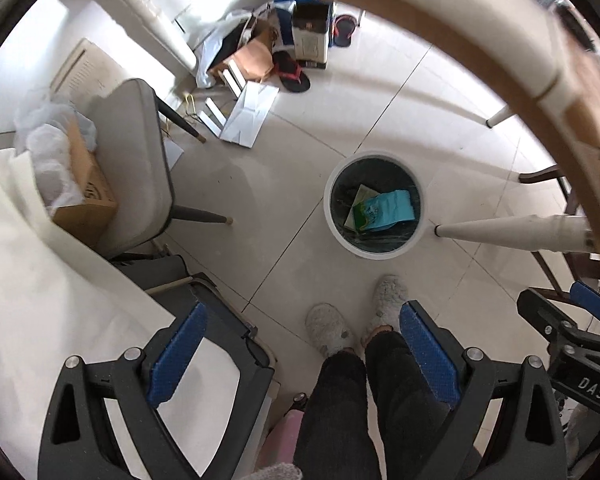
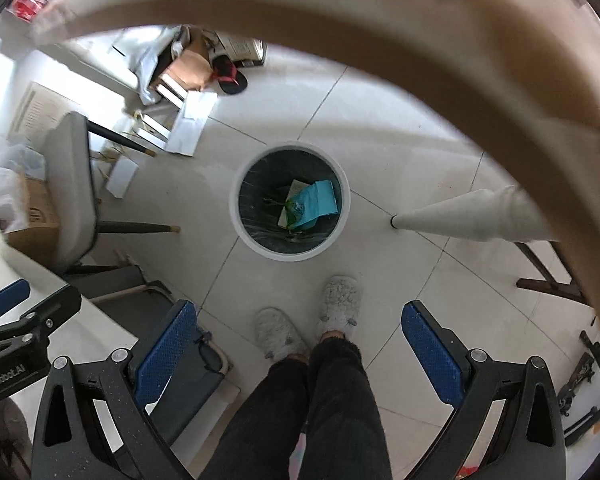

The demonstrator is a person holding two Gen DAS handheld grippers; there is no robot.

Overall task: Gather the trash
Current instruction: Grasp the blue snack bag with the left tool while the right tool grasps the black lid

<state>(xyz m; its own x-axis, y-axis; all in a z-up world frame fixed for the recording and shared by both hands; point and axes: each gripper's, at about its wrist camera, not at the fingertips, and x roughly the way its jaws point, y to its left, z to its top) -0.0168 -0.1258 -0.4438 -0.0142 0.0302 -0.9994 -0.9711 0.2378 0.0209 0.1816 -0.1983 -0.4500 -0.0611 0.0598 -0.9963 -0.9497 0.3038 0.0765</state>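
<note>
Trash bin point(image 2: 290, 202) on floor already holds blue packet point(image 2: 314, 204); left gripper point(image 1: 304, 354) and right gripper point(image 2: 300, 352) fingers released, empty; further collection undetermined.

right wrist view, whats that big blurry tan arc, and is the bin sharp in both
Right wrist view: the arc is the table edge, close and out of focus, bowed by the fisheye. The trash bin is sharp there. Left wrist view: bin sharp too.

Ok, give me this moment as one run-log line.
left gripper: open, empty | right gripper: open, empty | trash bin: on floor, ahead of slippers, blue-green packet inside | both held above bin
</note>
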